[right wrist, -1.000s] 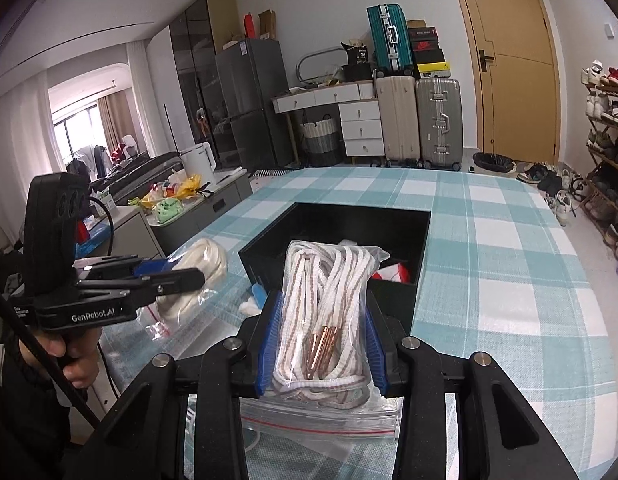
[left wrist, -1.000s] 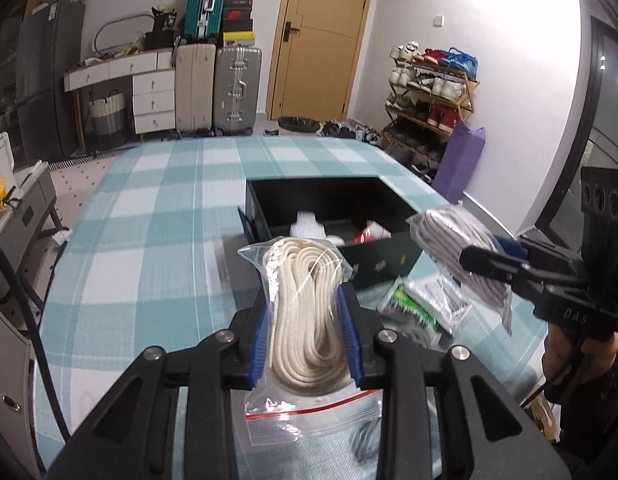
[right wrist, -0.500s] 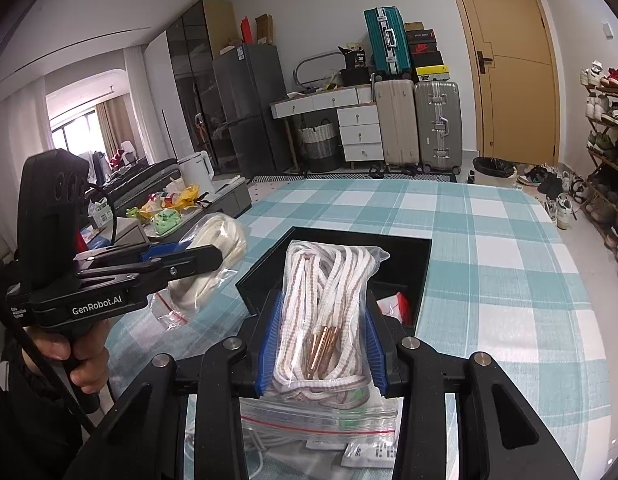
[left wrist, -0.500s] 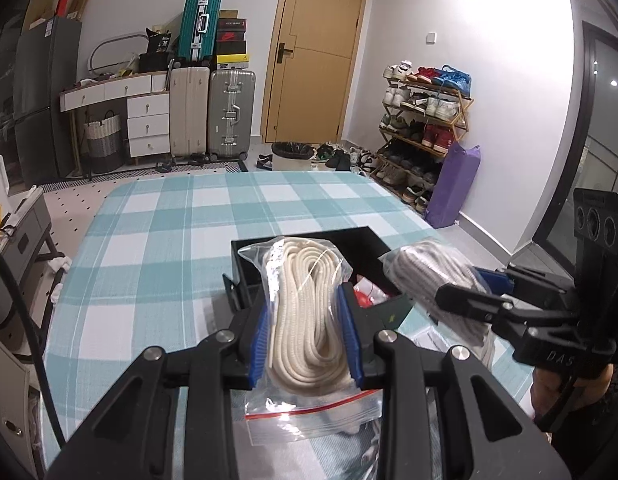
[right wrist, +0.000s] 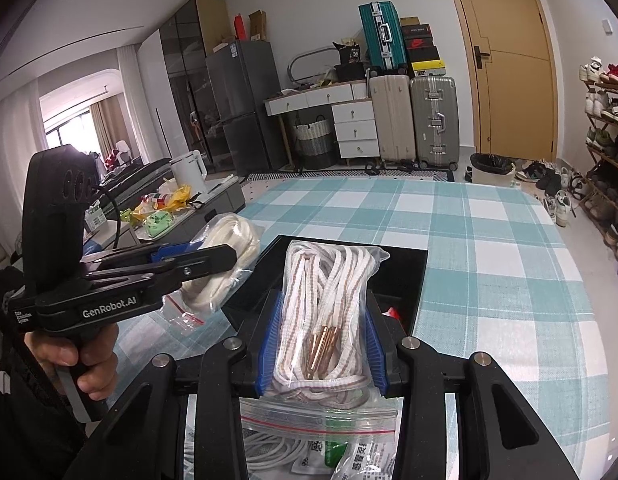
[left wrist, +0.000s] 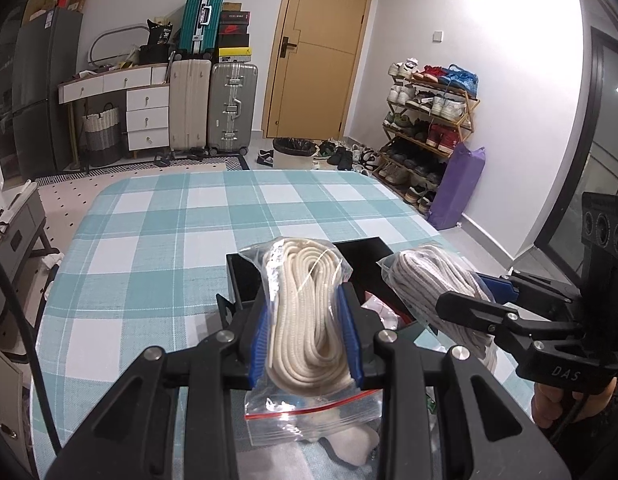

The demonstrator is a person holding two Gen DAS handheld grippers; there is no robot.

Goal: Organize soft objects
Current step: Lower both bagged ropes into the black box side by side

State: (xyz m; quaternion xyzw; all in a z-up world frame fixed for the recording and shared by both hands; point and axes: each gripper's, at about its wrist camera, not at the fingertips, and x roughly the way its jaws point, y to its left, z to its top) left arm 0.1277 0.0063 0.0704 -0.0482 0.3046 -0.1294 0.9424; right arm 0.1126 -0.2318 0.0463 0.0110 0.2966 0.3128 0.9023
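Both bags have risen higher above the black box (right wrist: 405, 264); left gripper (left wrist: 307, 336) pinches cream rope (left wrist: 305, 320), right gripper (right wrist: 323, 344) clamps striped cord (right wrist: 329, 312). Lower gently, then release.

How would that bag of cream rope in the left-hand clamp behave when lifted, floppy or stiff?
Probably floppy: the bag of cream rope bulges between the left gripper pads, and its red-sealed end hangs loose below. The glossy plastic looks slippery, so it might slide in a weak grip. Likely light for its size, being soft cord.

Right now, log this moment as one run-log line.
left gripper: shut on cream rope bag | right gripper: shut on striped lace bag | black box: below
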